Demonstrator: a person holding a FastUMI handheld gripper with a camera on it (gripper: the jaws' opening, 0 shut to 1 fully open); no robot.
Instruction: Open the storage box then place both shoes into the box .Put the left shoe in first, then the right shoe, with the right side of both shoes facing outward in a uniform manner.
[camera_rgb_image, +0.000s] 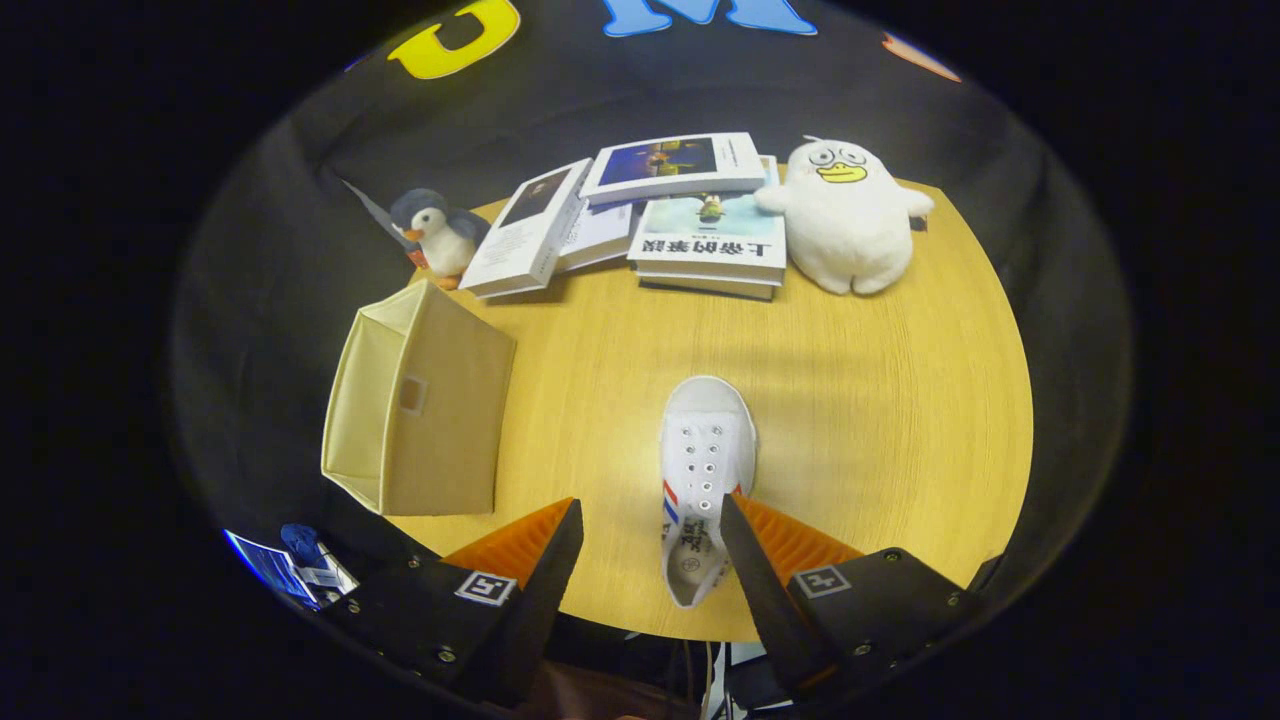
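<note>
the white shoe (705, 470) lies on the table (900, 400), heel end between the spread fingers of the gripper (650, 520), unclamped. the storage box (420, 415) stands well left. likely the pick-up step; next, closing on the shoe.

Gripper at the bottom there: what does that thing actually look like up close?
The gripper has two tapering, wedge-shaped jaws with ribbed faces. Each sits on a blocky mount fixed with small screws and carrying a square black-and-white marker. The jaws stand open, either side of the white shoe.
</note>
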